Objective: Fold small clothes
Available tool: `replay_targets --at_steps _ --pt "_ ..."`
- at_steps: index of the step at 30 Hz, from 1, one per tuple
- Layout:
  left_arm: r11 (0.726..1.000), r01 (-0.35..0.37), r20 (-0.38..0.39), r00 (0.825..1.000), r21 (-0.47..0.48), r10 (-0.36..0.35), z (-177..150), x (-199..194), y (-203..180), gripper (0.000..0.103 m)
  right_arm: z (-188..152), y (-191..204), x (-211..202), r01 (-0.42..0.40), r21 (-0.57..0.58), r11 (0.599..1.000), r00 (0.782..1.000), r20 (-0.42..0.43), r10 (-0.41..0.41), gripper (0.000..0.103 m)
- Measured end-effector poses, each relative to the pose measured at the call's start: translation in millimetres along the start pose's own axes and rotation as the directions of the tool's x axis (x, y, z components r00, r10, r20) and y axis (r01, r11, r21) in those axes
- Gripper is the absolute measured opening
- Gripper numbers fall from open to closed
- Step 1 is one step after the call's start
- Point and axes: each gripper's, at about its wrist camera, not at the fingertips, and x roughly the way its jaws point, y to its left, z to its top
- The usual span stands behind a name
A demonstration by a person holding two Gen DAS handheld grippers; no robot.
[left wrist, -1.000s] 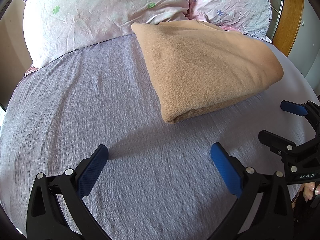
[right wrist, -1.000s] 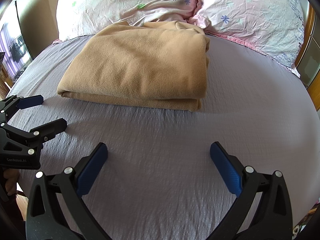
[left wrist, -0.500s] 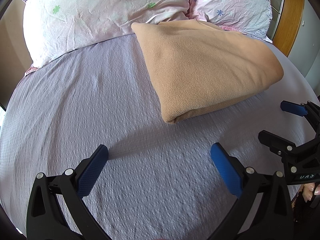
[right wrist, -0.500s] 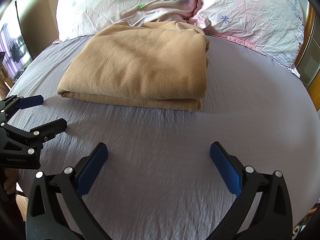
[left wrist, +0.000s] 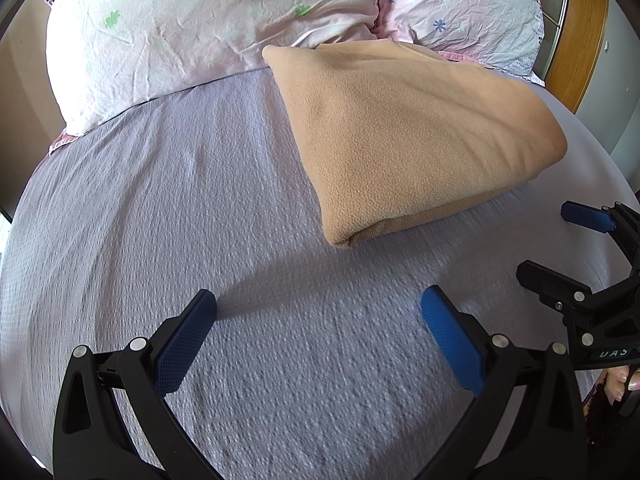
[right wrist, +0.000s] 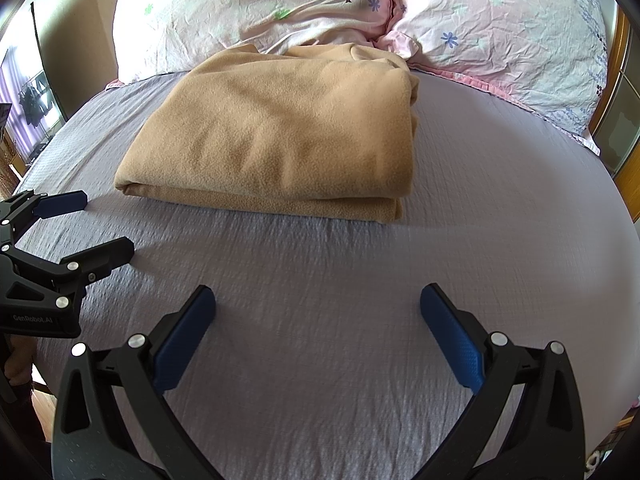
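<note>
A tan fleece cloth (left wrist: pixel 416 136) lies folded in a thick rectangle on the lilac bed sheet (left wrist: pixel 200 200), its far edge against the pillows; it also shows in the right wrist view (right wrist: pixel 280 136). My left gripper (left wrist: pixel 318 304) is open and empty, low over the sheet, short of the fold's near left corner. My right gripper (right wrist: pixel 318 300) is open and empty, in front of the fold's near edge. Each gripper shows in the other's view, the right one (left wrist: pixel 552 244) and the left one (right wrist: pixel 104 228), both open.
Two pink flowered pillows (right wrist: pixel 260 4) (right wrist: pixel 512 28) lie at the head of the bed. A wooden headboard or door frame (left wrist: pixel 576 32) stands at the far right. The bed (right wrist: pixel 520 240) curves away to its edges on both sides.
</note>
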Motion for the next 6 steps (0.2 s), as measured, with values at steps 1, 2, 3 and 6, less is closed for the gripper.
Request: replay_targets --at_steps 1,2,3,6 --pt "1.000 0.000 0.001 1.000 0.000 0.000 -0.1 -0.3 -0.3 0.102 0.0 0.0 0.0 0.000 0.000 1.000 1.000 0.000 0.000 0.101" --pt "1.000 0.000 0.002 1.000 0.000 0.000 0.1 -0.4 -0.6 0.102 0.0 0.0 0.0 0.000 0.000 1.000 1.000 0.000 0.000 0.101" --pt "1.000 0.000 0.003 1.000 0.000 0.000 0.1 -0.6 -0.8 0.102 0.0 0.1 0.0 0.000 0.000 1.000 1.000 0.000 0.000 0.101" --pt "1.000 0.000 0.002 1.000 0.000 0.000 0.2 -0.5 -0.8 0.102 0.0 0.0 0.1 0.000 0.000 1.000 1.000 0.000 0.000 0.101"
